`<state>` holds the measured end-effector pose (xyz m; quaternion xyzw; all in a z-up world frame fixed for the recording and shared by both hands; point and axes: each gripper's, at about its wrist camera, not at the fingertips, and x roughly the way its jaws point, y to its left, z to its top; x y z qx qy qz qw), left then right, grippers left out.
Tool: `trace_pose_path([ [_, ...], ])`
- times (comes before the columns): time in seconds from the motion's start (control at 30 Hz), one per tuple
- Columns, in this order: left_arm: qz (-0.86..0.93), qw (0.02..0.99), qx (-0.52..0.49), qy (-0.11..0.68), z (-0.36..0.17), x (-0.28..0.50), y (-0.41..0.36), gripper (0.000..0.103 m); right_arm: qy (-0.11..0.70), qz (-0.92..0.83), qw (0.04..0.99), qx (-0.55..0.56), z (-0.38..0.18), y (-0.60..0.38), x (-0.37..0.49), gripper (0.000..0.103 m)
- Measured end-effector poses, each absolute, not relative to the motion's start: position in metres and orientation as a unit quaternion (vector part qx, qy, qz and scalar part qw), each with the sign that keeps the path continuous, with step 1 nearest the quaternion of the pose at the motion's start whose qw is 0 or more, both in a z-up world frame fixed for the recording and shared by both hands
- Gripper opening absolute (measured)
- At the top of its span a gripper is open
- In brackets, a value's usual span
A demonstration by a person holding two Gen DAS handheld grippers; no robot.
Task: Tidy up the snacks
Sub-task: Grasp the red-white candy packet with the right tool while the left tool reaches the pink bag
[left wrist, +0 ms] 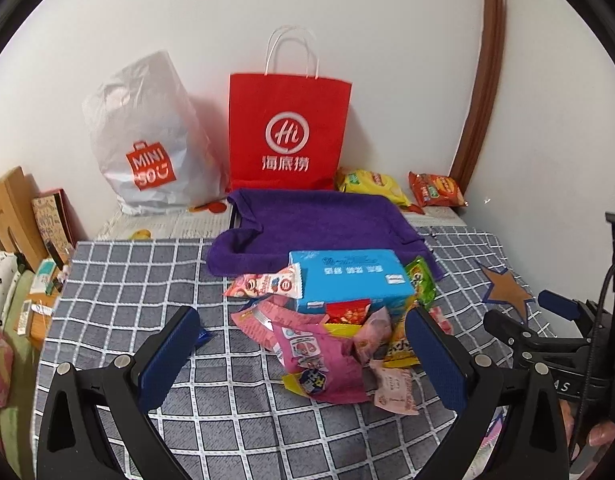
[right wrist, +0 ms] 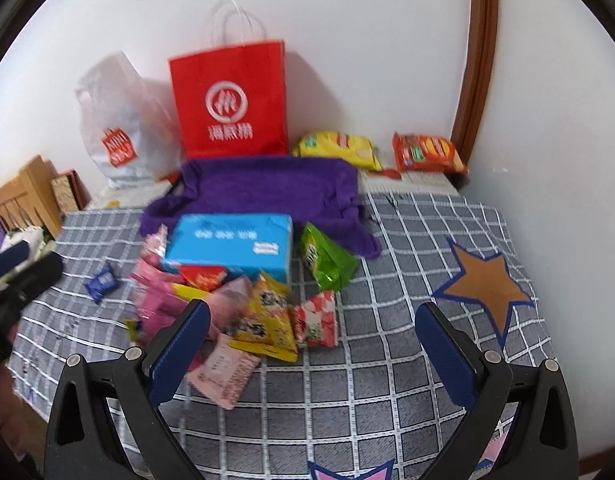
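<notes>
A heap of snack packets lies on the grey checked cloth [left wrist: 155,280]: a blue box [left wrist: 351,280] [right wrist: 231,244], pink packets [left wrist: 319,356] [right wrist: 159,300], a yellow packet [right wrist: 263,316], a green packet [right wrist: 327,260], a red-white packet [right wrist: 315,320] and a small blue packet [right wrist: 103,280]. A purple cloth-lined tray [left wrist: 307,224] [right wrist: 263,188] sits behind the heap. My left gripper [left wrist: 303,328] is open and empty, above the pink packets. My right gripper [right wrist: 313,320] is open and empty, just right of the heap.
A red paper bag [left wrist: 287,132] [right wrist: 231,100] and a white plastic bag [left wrist: 147,140] stand against the wall. Yellow [left wrist: 371,186] and red [left wrist: 437,190] packets lie at the back right. A wooden bed frame [left wrist: 11,208] and clutter are on the left.
</notes>
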<state>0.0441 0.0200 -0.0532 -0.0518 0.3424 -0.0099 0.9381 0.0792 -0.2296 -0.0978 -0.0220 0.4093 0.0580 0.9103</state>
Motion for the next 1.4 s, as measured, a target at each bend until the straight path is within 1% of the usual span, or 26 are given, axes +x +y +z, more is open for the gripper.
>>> trace_pose_path([
  [0.13, -0.004, 0.931, -0.057, 0.361, -0.071, 0.058, 0.028, 0.103, 0.443, 0.046, 0.895, -0.015, -0.123, -0.235, 0.095, 0.102],
  [0.37, -0.004, 0.918, -0.066, 0.391, -0.099, 0.077, 0.035, 0.099, 0.463, 0.056, 0.885, -0.013, -0.163, -0.243, 0.109, 0.101],
  [0.43, -0.004, 0.916, -0.066, 0.395, -0.105, 0.080, 0.036, 0.099, 0.473, 0.057, 0.879, -0.003, -0.172, -0.248, 0.113, 0.099],
  [0.5, -0.006, 0.914, -0.065, 0.401, -0.111, 0.084, 0.037, 0.099, 0.479, 0.059, 0.876, 0.002, -0.180, -0.251, 0.118, 0.090],
  [0.63, -0.008, 0.910, -0.064, 0.411, -0.120, 0.090, 0.039, 0.099, 0.489, 0.056, 0.870, -0.002, -0.195, -0.251, 0.125, 0.087],
  [0.7, -0.011, 0.908, -0.067, 0.413, -0.124, 0.092, 0.040, 0.099, 0.494, 0.058, 0.867, -0.002, -0.201, -0.249, 0.128, 0.081],
  [0.8, -0.013, 0.906, -0.068, 0.419, -0.130, 0.096, 0.042, 0.099, 0.501, 0.057, 0.864, 0.002, -0.210, -0.247, 0.134, 0.076],
  [0.97, -0.009, 0.902, -0.073, 0.425, -0.136, 0.102, 0.050, 0.099, 0.508, 0.081, 0.858, 0.015, -0.218, -0.241, 0.139, 0.073],
  [1.2, -0.002, 0.899, -0.087, 0.430, -0.141, 0.107, 0.060, 0.099, 0.507, 0.089, 0.857, -0.007, -0.227, -0.229, 0.147, 0.073],
  [1.23, -0.001, 0.898, -0.089, 0.431, -0.141, 0.108, 0.061, 0.099, 0.506, 0.092, 0.858, -0.012, -0.227, -0.227, 0.147, 0.072],
  [1.27, 0.000, 0.898, -0.090, 0.431, -0.142, 0.108, 0.062, 0.099, 0.504, 0.099, 0.858, -0.014, -0.226, -0.227, 0.147, 0.063],
  [1.3, 0.000, 0.898, -0.091, 0.431, -0.142, 0.109, 0.062, 0.099, 0.501, 0.108, 0.859, -0.014, -0.225, -0.227, 0.146, 0.047],
  [1.33, 0.000, 0.897, -0.092, 0.432, -0.142, 0.109, 0.062, 0.099, 0.500, 0.117, 0.858, -0.011, -0.223, -0.228, 0.145, 0.038],
  [1.37, 0.001, 0.897, -0.091, 0.432, -0.142, 0.109, 0.063, 0.099, 0.500, 0.121, 0.857, -0.008, -0.222, -0.229, 0.144, 0.024],
  [1.4, 0.002, 0.898, -0.091, 0.432, -0.142, 0.109, 0.063, 0.099, 0.502, 0.123, 0.856, -0.003, -0.221, -0.231, 0.144, 0.023],
])
